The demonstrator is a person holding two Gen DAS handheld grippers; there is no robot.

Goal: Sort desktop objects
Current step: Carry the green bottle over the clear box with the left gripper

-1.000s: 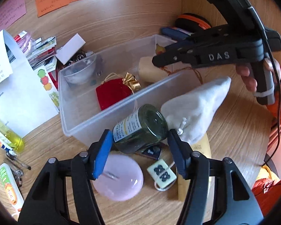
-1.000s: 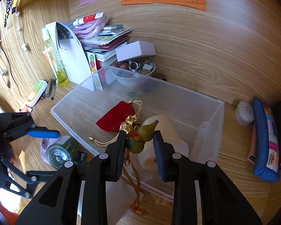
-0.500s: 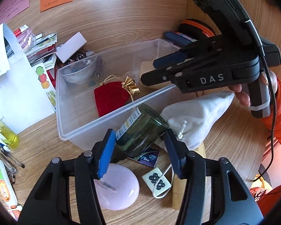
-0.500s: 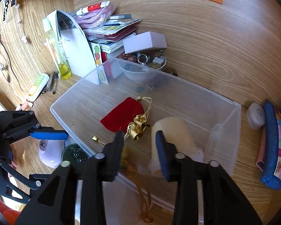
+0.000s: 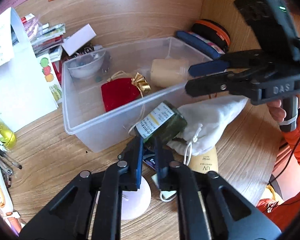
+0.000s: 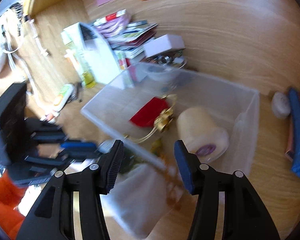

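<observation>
The left gripper (image 5: 149, 150) has just closed, its fingers clamped on the narrow near end of the green jar (image 5: 161, 123). The jar leans against the clear bin (image 5: 110, 128), long axis tilting up and away. Glass probably: heavy, slippery, fragile. The right gripper (image 6: 148, 164) has just been opening, empty.
</observation>
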